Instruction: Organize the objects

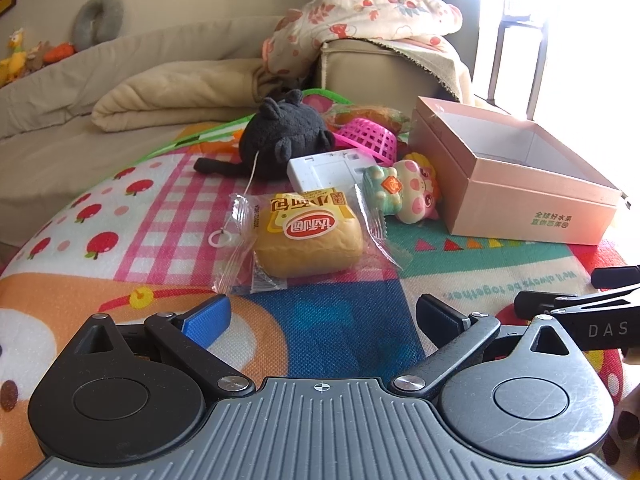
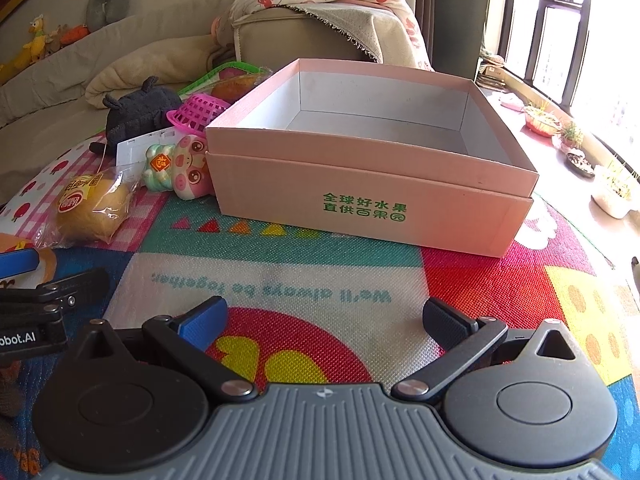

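Bread, sealed in a clear wrapper, lay on the colourful play mat, straight ahead of the left gripper, whose jaws stood wide apart with nothing between them. Just behind the bread sat a flat white plastic piece and a squishy pig toy, the pig right beside the pink box. That box sat open on the mat, white inside and bare, green lettering on its front wall. The right gripper faced it squarely, jaws spread too, holding nothing, well short of the box. Further back a black plush toy lay against a pink basket tipped on its side. Beyond the mat, a beige blanket was folded on the sofa, a flowered quilt heaped over its arm.
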`<state>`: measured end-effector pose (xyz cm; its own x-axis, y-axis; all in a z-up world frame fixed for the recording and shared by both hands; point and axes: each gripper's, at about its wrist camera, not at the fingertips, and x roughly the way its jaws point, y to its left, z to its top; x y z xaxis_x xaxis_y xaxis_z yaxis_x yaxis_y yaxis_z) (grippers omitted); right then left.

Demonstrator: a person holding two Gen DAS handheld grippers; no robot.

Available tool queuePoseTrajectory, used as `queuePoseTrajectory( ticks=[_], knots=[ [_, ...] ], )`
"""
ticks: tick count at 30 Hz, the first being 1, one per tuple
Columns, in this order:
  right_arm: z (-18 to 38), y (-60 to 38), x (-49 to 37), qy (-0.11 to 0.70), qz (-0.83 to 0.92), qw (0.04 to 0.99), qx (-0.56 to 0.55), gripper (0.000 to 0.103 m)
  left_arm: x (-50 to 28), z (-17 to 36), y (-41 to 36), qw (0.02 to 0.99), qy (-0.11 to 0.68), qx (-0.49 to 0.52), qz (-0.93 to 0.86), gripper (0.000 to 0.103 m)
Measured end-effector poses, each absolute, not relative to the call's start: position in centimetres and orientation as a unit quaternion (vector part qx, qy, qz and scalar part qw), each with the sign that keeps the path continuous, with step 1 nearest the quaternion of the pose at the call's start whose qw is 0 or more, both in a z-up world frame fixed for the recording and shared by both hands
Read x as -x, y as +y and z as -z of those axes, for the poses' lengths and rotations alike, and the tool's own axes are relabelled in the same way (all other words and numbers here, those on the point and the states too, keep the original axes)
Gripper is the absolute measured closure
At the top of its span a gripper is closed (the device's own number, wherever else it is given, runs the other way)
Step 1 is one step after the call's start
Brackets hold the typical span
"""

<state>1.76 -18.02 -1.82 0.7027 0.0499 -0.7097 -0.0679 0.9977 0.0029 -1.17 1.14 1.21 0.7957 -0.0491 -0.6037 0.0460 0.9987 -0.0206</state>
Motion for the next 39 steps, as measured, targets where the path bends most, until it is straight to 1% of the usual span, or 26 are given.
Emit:
queuePoseTrajectory(
  ticks=[12, 20, 23, 27, 30, 32, 36, 38, 39],
  knots=[
    [1.4, -18.6, -1.3, 0.387, -0.074, 0.919, 0.014, 0.0, 2.1, -4.0, 3.6, 0.96, 0.277, -0.011, 0.042, 0.0],
    [-0.1, -18.9, 1.0, 0.332, -0.074, 0.94, 0.005, 0.0, -0.6, -4.3, 4.4, 0.956, 0.285, 0.017, 0.066, 0.0],
    [-0.4, -18.8, 1.7, 0.325, -0.085, 0.942, 0.021, 0.0, -2.1, -4.8, 3.7, 0.956, 0.255, -0.052, 0.133, 0.0],
    [-0.7, -18.6, 2.4, 0.318, -0.098, 0.942, 0.046, 0.0, -4.0, -4.3, 3.1, 0.935, 0.244, -0.157, 0.205, 0.0],
    [-0.8, -18.6, 2.7, 0.317, -0.108, 0.941, 0.053, 0.0, -5.0, -3.0, 2.4, 0.906, 0.272, -0.209, 0.248, 0.0],
    [-0.8, -18.5, 2.6, 0.32, -0.113, 0.939, 0.055, 0.0, -5.4, -1.8, 2.1, 0.894, 0.288, -0.222, 0.261, 0.0],
    [-1.1, -17.8, 2.0, 0.319, -0.119, 0.938, 0.064, 0.0, -6.1, -0.6, 2.0, 0.894, 0.3, -0.215, 0.253, 0.0],
    [-1.4, -17.2, 1.5, 0.315, -0.126, 0.938, 0.068, 0.0, -6.4, -0.4, 2.4, 0.898, 0.306, -0.191, 0.251, 0.0],
    [-1.6, -16.8, 1.4, 0.31, -0.128, 0.939, 0.071, 0.0, -6.6, -0.4, 2.9, 0.898, 0.318, -0.169, 0.252, 0.004]
  ],
)
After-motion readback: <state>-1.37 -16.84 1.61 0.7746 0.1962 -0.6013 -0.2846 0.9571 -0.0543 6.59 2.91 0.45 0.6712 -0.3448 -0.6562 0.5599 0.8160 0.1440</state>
